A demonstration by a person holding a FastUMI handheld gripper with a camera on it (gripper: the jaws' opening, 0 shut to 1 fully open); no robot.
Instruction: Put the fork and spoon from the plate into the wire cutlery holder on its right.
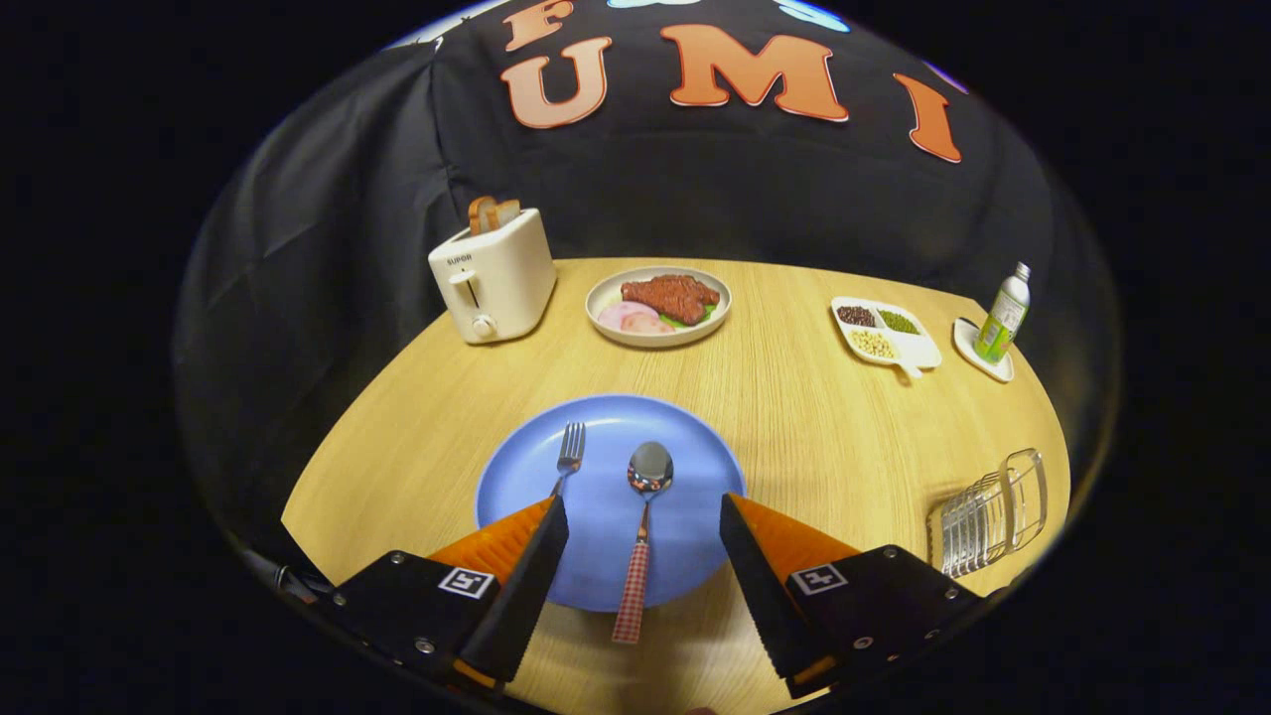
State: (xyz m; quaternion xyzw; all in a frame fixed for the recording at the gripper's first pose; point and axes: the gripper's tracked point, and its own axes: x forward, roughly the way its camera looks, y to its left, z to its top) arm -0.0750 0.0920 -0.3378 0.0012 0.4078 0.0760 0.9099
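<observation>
A blue plate lies on the wooden table just ahead of my fingers. On it rest a metal fork, partly hidden behind the left finger, and a spoon with a red checked handle that runs back over the plate's near rim. My gripper hovers open above the near side of the plate, the spoon's handle lying between the two fingers with neither touching it. The wire cutlery holder stands on the table to the right of the plate, beyond the right finger.
A white toaster with bread stands at the far left. A plate of meat sits beyond the blue plate. Far right are a divided dish of beans and a green bottle on a coaster.
</observation>
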